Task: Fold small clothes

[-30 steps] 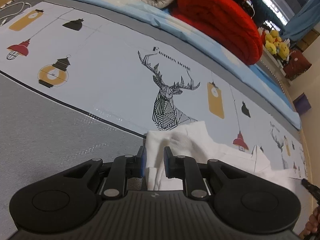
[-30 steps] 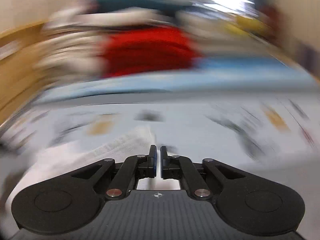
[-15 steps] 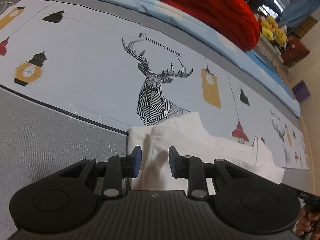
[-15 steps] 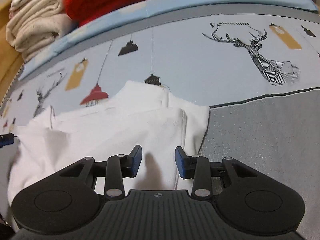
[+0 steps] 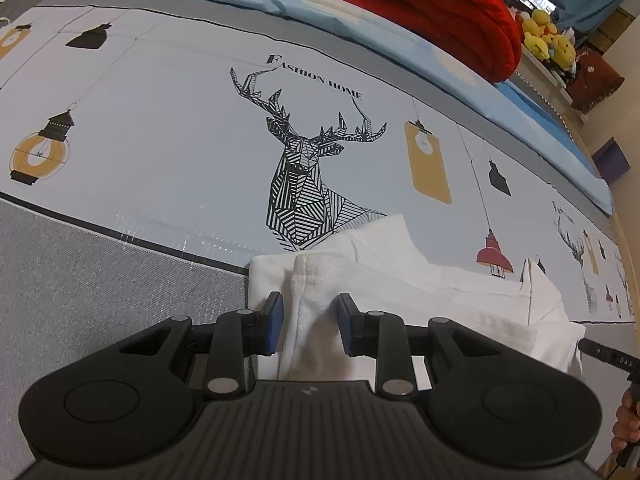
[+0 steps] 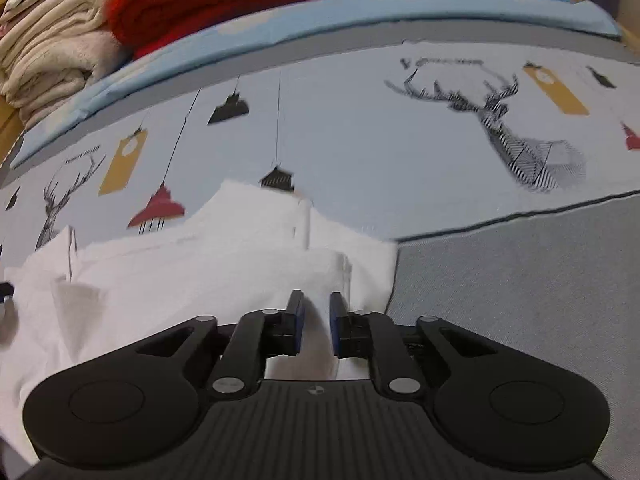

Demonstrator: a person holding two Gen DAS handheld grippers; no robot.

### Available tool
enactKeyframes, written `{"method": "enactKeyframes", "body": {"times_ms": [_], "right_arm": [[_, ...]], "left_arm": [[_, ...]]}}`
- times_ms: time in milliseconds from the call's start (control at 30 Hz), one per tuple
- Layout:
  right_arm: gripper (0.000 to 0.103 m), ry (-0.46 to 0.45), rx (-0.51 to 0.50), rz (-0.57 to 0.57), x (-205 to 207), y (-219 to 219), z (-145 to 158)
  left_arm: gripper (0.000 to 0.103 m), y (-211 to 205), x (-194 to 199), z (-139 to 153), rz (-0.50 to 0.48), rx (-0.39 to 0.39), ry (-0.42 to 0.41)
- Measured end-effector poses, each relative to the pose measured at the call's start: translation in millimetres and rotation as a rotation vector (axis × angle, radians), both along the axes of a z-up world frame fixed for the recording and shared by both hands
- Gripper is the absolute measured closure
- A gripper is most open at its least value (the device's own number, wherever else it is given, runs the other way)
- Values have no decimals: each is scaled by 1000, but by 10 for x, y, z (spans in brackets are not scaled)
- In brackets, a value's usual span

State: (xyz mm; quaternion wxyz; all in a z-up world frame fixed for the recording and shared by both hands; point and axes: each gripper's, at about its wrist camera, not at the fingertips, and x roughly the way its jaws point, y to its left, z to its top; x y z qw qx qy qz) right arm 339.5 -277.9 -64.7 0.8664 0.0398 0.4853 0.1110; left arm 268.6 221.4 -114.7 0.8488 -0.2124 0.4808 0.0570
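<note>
A white garment [image 5: 420, 292] lies partly folded on the deer-print sheet [image 5: 160, 140], its left edge by the grey band. My left gripper [image 5: 310, 318] hovers low over that edge. Its jaws stand apart around a raised fold, and the left pad is clear of the cloth. In the right wrist view the garment [image 6: 180, 276] spreads to the left. My right gripper [image 6: 316, 320] sits over its right edge. Its jaws are closing with a ridge of white cloth between them, and I see no firm pinch.
A red knitted blanket [image 5: 440, 12] and cream blankets [image 6: 52, 48] are stacked at the far side on a blue quilt [image 6: 400, 4]. Yellow plush toys [image 5: 548, 40] sit beyond. A hand [image 5: 626, 420] holding the other gripper shows at the right edge.
The left jaws, shut on the white fold a second ago, have opened and let it go. The right gripper swung down onto the garment, opened wide, and its jaws have since narrowed.
</note>
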Motion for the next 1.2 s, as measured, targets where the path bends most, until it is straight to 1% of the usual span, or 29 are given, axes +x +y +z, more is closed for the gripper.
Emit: {"method": "enactKeyframes", "body": {"times_ms": [33,67,100,133,167,200,233,267,300,367,400,433,467,500,533,567,600,633,733,800,867,1000,1033,1067,1100,1133,1167,1200], "right_arm": [[73,-8,-3,3,5,11,4],[66,-14,-15,8,14,35,-5],[65,-15,-37,5,29,58,-21],[65,-13,-54,-2,45,74,-39],[66,-8,-60,-8,64,81,-54],[71,-5,-56,-9,79,88,-62],[100,-18,-48,-5,83,98,-48],[99,-44,-41,6,84,116,-6],[99,-92,-41,15,71,142,63],[100,-221,-30,18,39,165,265],[100,-293,-8,6,24,155,383],[100,-356,12,-12,25,136,484],[99,-402,16,-38,40,122,546],[98,-437,8,-78,79,107,579],[93,-452,-4,-122,131,98,583],[83,-451,-15,-152,189,94,570],[78,-418,-19,-154,265,88,537],[75,-381,-11,-140,311,81,506],[75,-273,-10,-111,323,57,444],[75,-200,8,-69,270,30,401],[75,-143,-2,-49,174,-32,365],[75,-34,1,7,-157,-122,283],[75,-3,2,20,-264,-160,263],[75,22,-7,24,-361,-189,262],[75,49,-21,24,-478,-228,296],[75,49,-24,28,-577,-264,358],[74,25,-18,44,-703,-301,451],[73,2,-17,61,-806,-325,526]], "left_arm": [[72,-9,10,-3,-6,3,1],[72,-19,19,-7,-14,9,2],[74,-32,28,-12,-22,19,7],[78,-44,32,-14,-30,32,12],[93,-53,34,-6,-38,42,14],[97,-47,34,15,-46,49,7],[98,-40,26,68,-50,58,-15],[99,-28,13,133,-49,69,-46],[99,-6,-14,229,-33,82,-95],[99,73,-74,406,17,89,-210],[99,95,-86,460,31,98,-254],[98,96,-80,488,44,126,-279],[96,85,-55,493,54,163,-280],[92,74,-20,478,56,186,-262],[87,73,7,450,40,179,-235],[79,83,15,418,25,152,-206],[71,86,3,401,23,135,-187],[69,82,-16,392,20,127,-163],[68,86,-108,372,-22,86,-107],[62,97,-187,335,-41,77,-60],[62,100,-285,288,-63,64,-8],[62,37,-577,160,-102,-15,99],[62,-1,-668,143,-112,3,140],[62,-53,-762,162,-130,51,169],[62,-115,-872,222,-159,106,166],[62,-168,-987,290,-186,140,150],[62,-197,-1083,336,-194,146,146],[62,-208,-1156,368,-191,135,139]]}}
